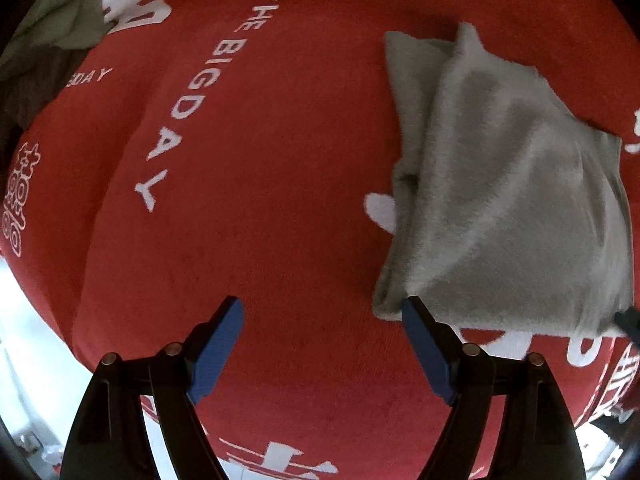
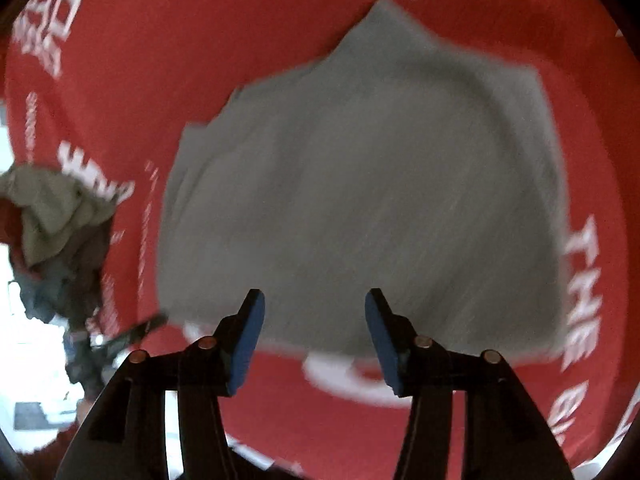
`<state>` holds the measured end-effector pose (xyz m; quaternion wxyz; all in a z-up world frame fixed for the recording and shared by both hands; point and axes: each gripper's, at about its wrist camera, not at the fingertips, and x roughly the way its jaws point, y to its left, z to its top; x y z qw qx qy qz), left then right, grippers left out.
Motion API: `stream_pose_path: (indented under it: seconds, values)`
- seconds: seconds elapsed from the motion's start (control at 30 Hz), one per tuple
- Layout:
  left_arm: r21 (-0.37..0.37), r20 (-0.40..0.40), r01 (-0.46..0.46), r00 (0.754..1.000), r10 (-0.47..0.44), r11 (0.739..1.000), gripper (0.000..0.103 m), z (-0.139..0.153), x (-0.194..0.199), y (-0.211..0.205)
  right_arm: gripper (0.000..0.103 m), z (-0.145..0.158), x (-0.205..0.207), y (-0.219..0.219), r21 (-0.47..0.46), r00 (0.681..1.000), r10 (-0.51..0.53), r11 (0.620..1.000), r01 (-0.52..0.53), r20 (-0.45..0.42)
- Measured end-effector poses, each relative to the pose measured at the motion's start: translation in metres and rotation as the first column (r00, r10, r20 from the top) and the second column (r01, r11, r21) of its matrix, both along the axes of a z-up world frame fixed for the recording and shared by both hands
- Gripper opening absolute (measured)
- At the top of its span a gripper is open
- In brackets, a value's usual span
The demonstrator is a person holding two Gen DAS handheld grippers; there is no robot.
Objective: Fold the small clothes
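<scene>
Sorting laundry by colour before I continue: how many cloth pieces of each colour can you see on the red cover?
Grey: 1, the folded grey garment
Olive green: 1, the crumpled olive cloth
Dark brown: 1, the dark cloth beneath the olive one
Total: 3; the pile may hide more.

Grey garment (image 1: 508,200): soft matt cloth with a faintly fuzzy, brushed nap, creased at its folds. Red cover (image 1: 280,160): matt cloth of fine, slightly rough weave, carrying flat white printed lettering. Olive heap (image 1: 64,12): limp, crumpled matt fabric. Left gripper (image 1: 322,344) and right gripper (image 2: 314,336): black links, smooth with a dull sheen; jaws faced with blue matt pads (image 1: 218,354); small shiny metal pivot pins (image 1: 174,348)
</scene>
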<state>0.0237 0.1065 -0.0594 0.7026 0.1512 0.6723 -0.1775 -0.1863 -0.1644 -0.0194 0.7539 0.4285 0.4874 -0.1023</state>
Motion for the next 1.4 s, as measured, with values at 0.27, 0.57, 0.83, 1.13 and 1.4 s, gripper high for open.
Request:
stream_pose_path:
  seconds: [0.27, 0.57, 0.83, 1.13, 1.4]
  values:
    - [-0.042, -0.048, 0.003, 0.999, -0.005, 0.999, 0.082, -0.004, -0.019, -0.002, 0.057, -0.037, -0.003, 0.068, 0.172, 0.999, 0.033, 0.985, -0.027, -0.035]
    - [-0.055, -0.078, -0.004, 0.997, 0.0, 0.998, 0.082, -0.016, -0.03, 0.01, 0.058, -0.041, 0.001, 0.076, 0.201, 0.999, -0.014, 0.979, 0.02, -0.034]
    - [-0.062, -0.081, -0.008, 0.997, 0.003, 0.998, 0.082, -0.026, -0.032, 0.011, 0.058, -0.043, 0.018, 0.084, 0.181, 0.999, 0.02, 0.983, -0.013, -0.038]
    - [-0.057, -0.084, 0.014, 0.996, -0.018, 0.998, 0.082, -0.029, -0.02, -0.003, 0.058, -0.051, 0.03, 0.079, 0.243, 1.0, -0.017, 0.97, 0.018, -0.008]
    - [-0.191, -0.155, -0.06, 0.987, 0.03, 0.98, 0.082, -0.02, -0.014, -0.001, 0.058, -0.066, 0.032, 0.07, 0.352, 0.992, -0.124, 0.93, 0.104, 0.033]
